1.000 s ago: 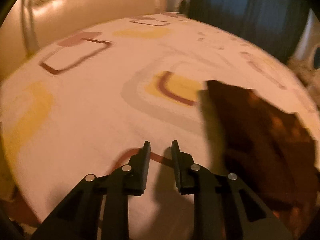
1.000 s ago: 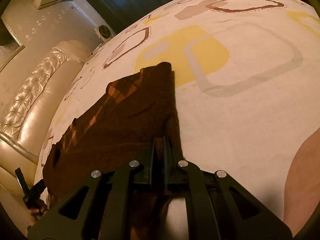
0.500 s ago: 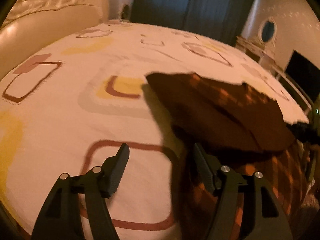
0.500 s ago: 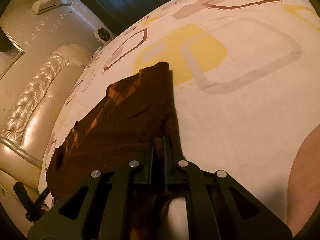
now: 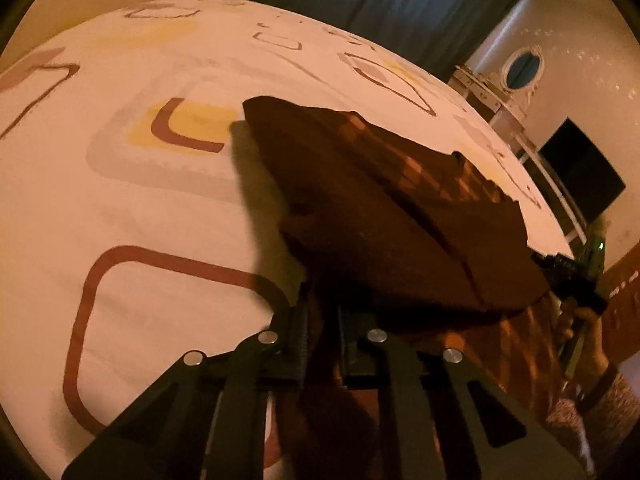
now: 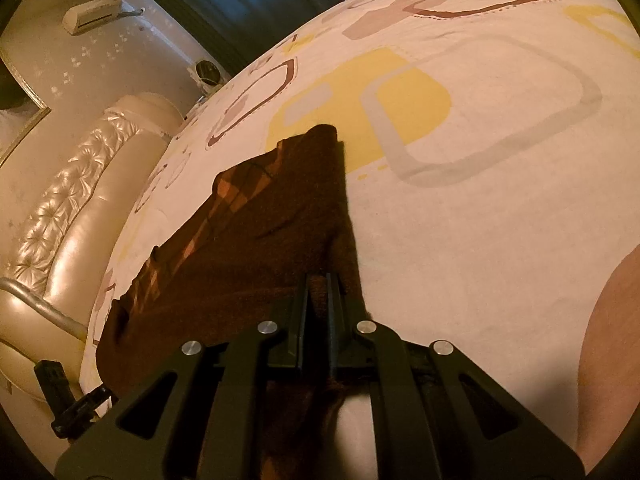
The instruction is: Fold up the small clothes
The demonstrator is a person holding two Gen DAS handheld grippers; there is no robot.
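Note:
A dark brown garment with an orange check pattern [image 5: 392,208] lies partly lifted over the patterned bedsheet [image 5: 120,184]. My left gripper [image 5: 322,312] is shut on the garment's near corner. In the right wrist view the same garment [image 6: 248,248] stretches away to the left, and my right gripper [image 6: 318,284] is shut on its near edge. The other gripper shows at the right edge of the left wrist view [image 5: 568,276], held by a hand, and at the lower left of the right wrist view [image 6: 60,392].
A cream tufted headboard [image 6: 72,232] runs along the bed's left side. Dark blue curtains [image 5: 392,0] hang behind the bed. A black screen [image 5: 580,176] and a white dresser with an oval mirror [image 5: 520,68] stand at the right.
My left gripper swung right toward the garment, opened wide, then shut on its near corner. My right gripper stayed shut on the garment's edge and hardly moved.

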